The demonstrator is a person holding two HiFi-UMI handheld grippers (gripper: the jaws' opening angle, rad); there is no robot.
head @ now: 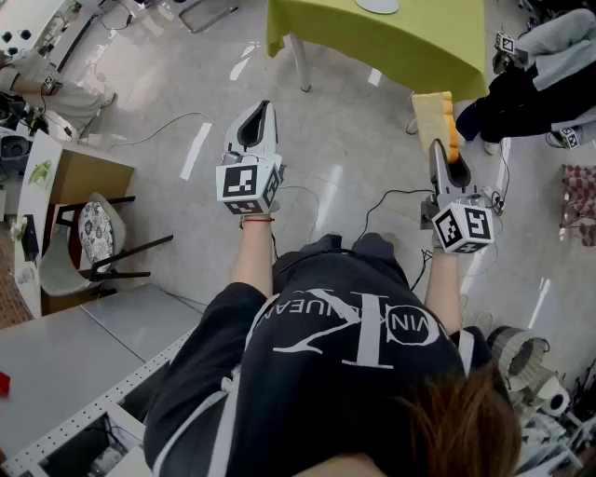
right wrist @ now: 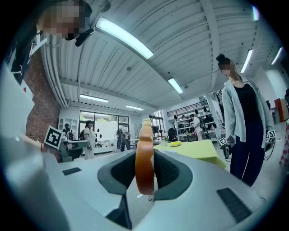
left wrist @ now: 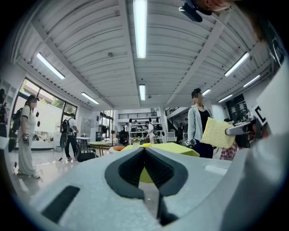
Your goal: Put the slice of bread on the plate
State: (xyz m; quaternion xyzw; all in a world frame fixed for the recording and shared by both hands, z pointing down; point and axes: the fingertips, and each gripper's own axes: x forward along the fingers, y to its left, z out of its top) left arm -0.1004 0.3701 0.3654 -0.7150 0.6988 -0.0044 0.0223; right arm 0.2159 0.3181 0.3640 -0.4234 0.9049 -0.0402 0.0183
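Right gripper (head: 440,154) jaws clamped on the bread slice (head: 431,116), upright and just short of the green tabletop (head: 419,42), left gripper (left wrist: 144,150) jaws closed, empty; best to carry level over the white plate (head: 377,6), tip flat, then release.

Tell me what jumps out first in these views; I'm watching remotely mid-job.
The slice of bread, pale yellow with an orange crust, stands on edge clamped in the right gripper, held out level above the floor. Just ahead is the lime-green table, while the left gripper is shut and empty. A person in a grey jacket stands at the table's right.
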